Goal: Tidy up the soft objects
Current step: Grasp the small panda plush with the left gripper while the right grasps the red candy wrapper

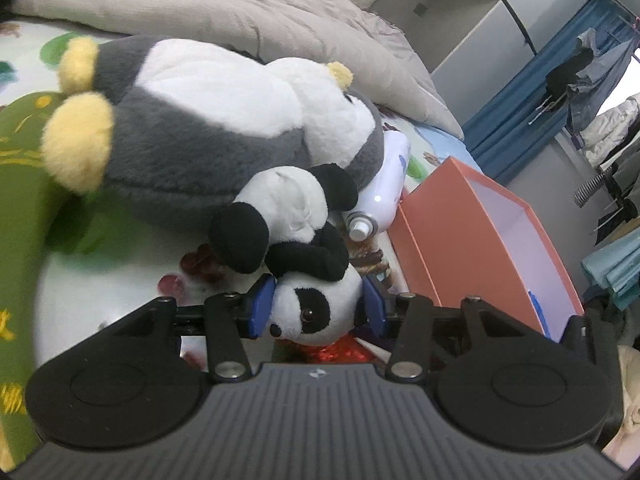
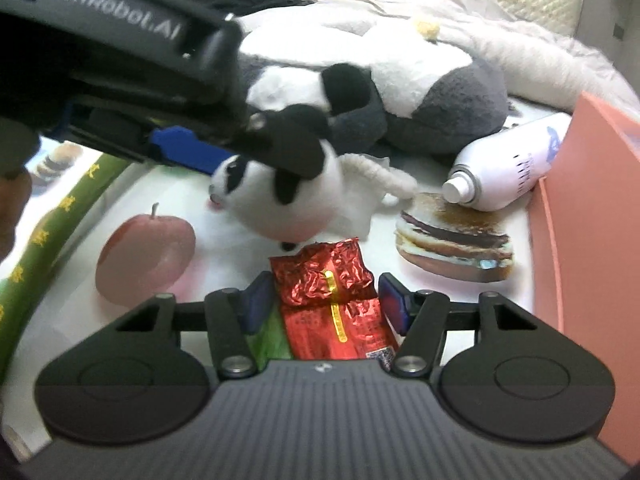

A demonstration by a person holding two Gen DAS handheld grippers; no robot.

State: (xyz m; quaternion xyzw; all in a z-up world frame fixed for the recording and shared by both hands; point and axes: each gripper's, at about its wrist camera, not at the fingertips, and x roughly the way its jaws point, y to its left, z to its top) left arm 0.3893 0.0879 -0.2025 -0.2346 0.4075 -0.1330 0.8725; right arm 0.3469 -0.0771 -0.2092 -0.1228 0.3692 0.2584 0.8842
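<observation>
Panda toy (image 1: 304, 312) before penguin plush (image 1: 208, 120), spray can (image 1: 384, 184) between plush and box (image 1: 480, 240)

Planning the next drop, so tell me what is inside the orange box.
The orange box stands open beside the spray can. Its pale inner walls show, with a blue mark low on one. Its floor is hidden behind the near wall.

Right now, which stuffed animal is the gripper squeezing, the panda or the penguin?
The small panda: the left gripper clamps its head between blue pads. The big grey penguin lies untouched behind it.
</observation>
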